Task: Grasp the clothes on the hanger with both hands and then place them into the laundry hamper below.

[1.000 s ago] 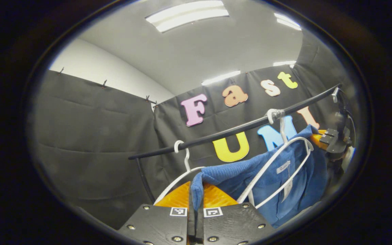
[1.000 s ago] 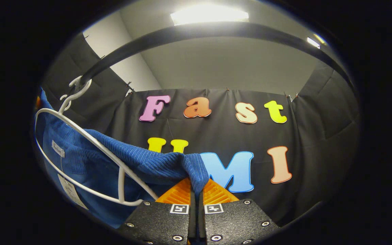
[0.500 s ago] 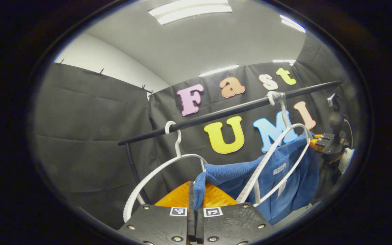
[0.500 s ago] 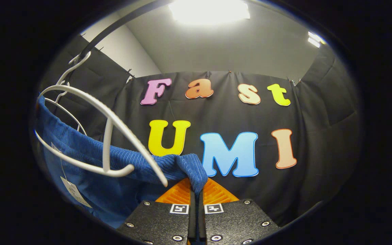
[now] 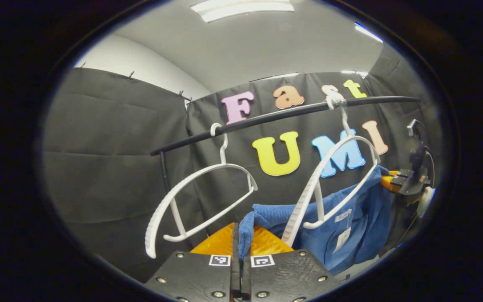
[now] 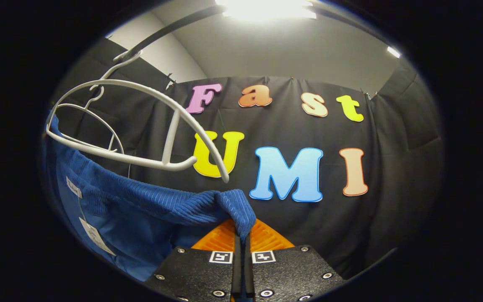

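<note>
A blue ribbed garment (image 5: 342,222) hangs stretched between my two grippers, below its white hanger (image 5: 333,176). My left gripper (image 5: 241,239) is shut on one corner of the cloth, which folds over the orange fingers. My right gripper (image 6: 241,235) is shut on the other corner of the blue garment (image 6: 149,209). The white hanger (image 6: 141,126) now sits above the cloth, bare, still hooked on the black rail (image 5: 283,115). In the left gripper view the right gripper (image 5: 396,182) shows far off at the garment's other end. The hamper is out of sight.
A second white hanger (image 5: 199,197), bare, hangs on the rail to the left in the left gripper view. The rail's upright post (image 5: 164,167) stands behind it. White tags (image 6: 92,237) dangle from the garment. Black cloth walls close in all around.
Both grippers have dropped lower with the garment; it has slid down off the white hanger, which now hangs bare above the cloth. The rail has risen in both views.
</note>
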